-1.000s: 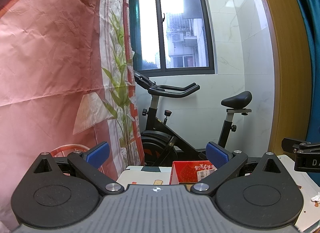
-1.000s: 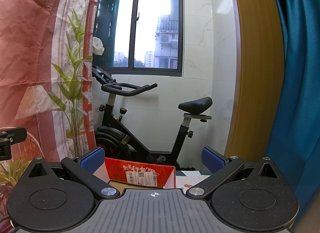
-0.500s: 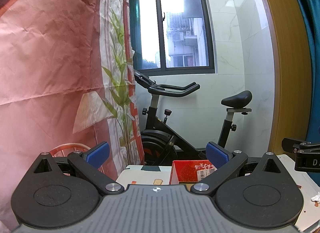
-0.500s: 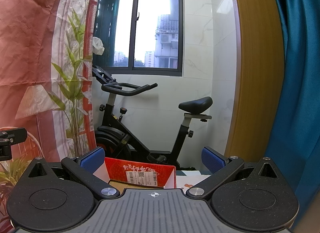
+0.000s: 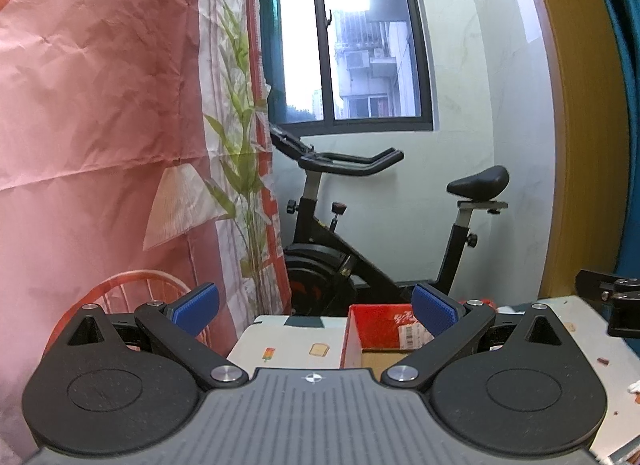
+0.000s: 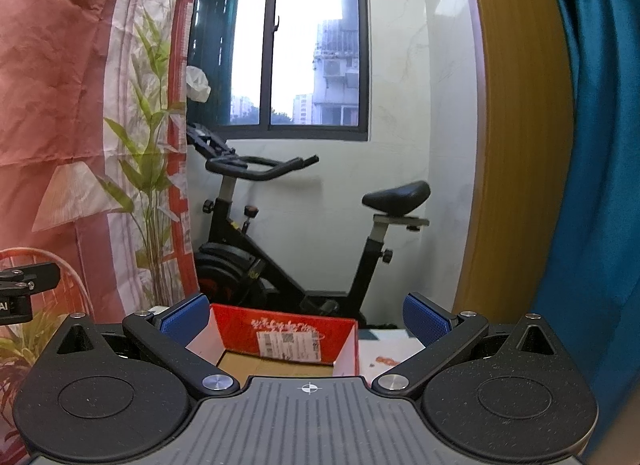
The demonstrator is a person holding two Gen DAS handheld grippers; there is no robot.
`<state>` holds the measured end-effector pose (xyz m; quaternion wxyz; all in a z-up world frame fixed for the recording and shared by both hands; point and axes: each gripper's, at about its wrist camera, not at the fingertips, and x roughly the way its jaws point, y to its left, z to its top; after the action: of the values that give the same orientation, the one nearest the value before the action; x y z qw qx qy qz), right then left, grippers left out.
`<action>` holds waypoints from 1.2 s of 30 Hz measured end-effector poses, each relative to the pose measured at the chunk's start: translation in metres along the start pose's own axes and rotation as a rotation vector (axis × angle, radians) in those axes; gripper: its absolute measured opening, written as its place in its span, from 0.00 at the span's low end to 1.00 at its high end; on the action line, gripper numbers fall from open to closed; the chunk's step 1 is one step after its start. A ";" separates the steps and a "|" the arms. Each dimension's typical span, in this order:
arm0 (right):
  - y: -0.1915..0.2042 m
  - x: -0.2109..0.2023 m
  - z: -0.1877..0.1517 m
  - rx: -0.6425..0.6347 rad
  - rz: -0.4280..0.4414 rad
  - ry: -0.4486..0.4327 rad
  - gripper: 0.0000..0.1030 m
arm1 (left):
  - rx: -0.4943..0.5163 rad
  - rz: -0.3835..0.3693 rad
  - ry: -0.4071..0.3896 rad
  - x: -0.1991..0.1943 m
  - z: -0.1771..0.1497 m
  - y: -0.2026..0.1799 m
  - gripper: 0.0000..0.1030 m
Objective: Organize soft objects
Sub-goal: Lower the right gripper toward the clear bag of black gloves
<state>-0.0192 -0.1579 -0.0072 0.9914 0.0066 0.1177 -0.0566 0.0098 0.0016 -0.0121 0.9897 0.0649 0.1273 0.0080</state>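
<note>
No soft object shows in either view. My left gripper is open and holds nothing; its blue pads stand wide apart above the near table edge. An open red cardboard box sits just ahead of it, to the right. My right gripper is open too and holds nothing, and the same red box lies between its fingers, a little further on. The box floor looks bare where it shows. Each gripper's body appears at the edge of the other's view.
The table has a white cloth with small food prints. Behind it stands a black exercise bike under a window. A pink printed sheet hangs at the left, and a wooden frame and a blue curtain at the right.
Both views have tipped down slightly, so the room sits higher in frame and more of the table and box shows. Both grippers stay open.
</note>
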 end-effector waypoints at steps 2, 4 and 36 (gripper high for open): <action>0.000 0.007 -0.009 0.010 0.010 0.013 1.00 | 0.012 0.015 0.009 0.006 -0.004 0.000 1.00; -0.001 0.011 -0.014 0.023 0.011 0.021 1.00 | 0.025 0.016 0.020 0.013 -0.010 -0.001 1.00; -0.023 0.130 -0.174 0.153 0.056 0.334 1.00 | 0.001 -0.076 0.351 0.137 -0.146 0.003 1.00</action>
<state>0.0633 -0.1910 -0.2072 0.9559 0.0946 0.2758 -0.0358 0.1057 0.0274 -0.1865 0.9519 0.0582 0.3003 -0.0185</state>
